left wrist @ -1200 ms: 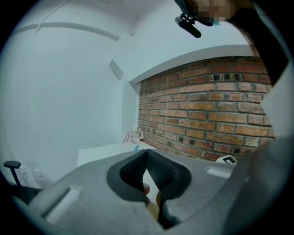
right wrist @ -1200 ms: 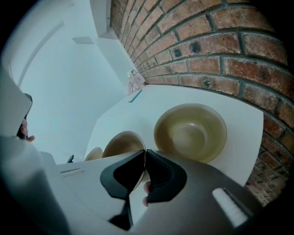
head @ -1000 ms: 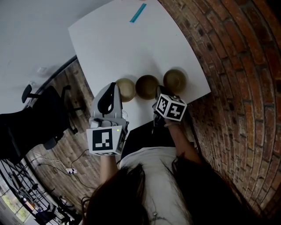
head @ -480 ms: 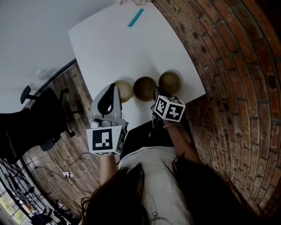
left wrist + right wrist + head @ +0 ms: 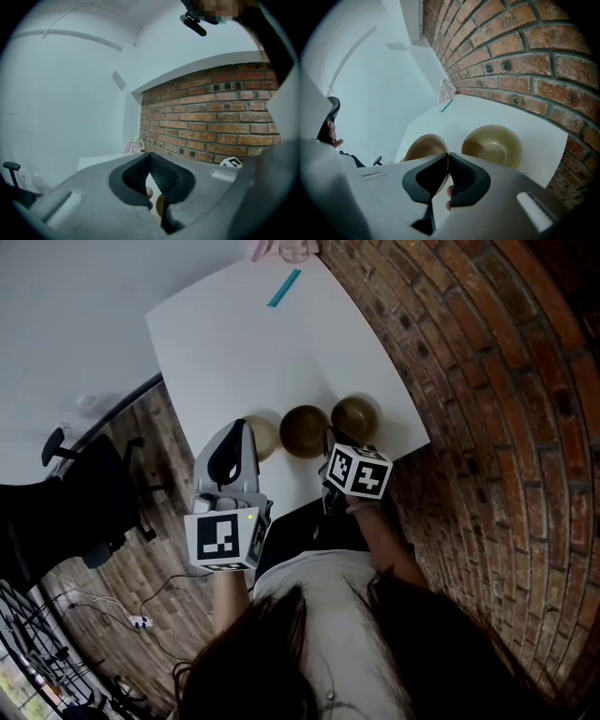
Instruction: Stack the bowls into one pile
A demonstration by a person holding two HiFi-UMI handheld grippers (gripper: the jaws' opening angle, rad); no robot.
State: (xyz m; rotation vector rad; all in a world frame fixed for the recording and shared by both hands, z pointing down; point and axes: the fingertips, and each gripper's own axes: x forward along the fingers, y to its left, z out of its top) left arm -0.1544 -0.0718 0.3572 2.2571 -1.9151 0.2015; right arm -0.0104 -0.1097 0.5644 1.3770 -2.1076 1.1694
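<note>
Three brown bowls stand in a row near the white table's (image 5: 244, 343) front edge. The left bowl (image 5: 266, 435) is partly hidden behind my left gripper (image 5: 247, 425), which hovers shut and holds nothing (image 5: 150, 156). My right gripper (image 5: 332, 440) is shut on the near rim of the middle bowl (image 5: 305, 430). In the right gripper view its jaws (image 5: 448, 156) pinch that rim, and the middle bowl (image 5: 423, 145) looks tilted. The right bowl (image 5: 493, 144) sits upright and apart just right of it, also seen as the right bowl (image 5: 355, 417) in the head view.
A teal strip (image 5: 283, 288) lies far back on the table, where a person's hand (image 5: 281, 249) rests at the edge. A brick wall (image 5: 487, 381) runs close along the table's right side. An office chair (image 5: 80, 512) stands at the left.
My right gripper has risen a little with the middle bowl's rim in it. The left gripper has stayed where it was. The head view has shifted slightly.
</note>
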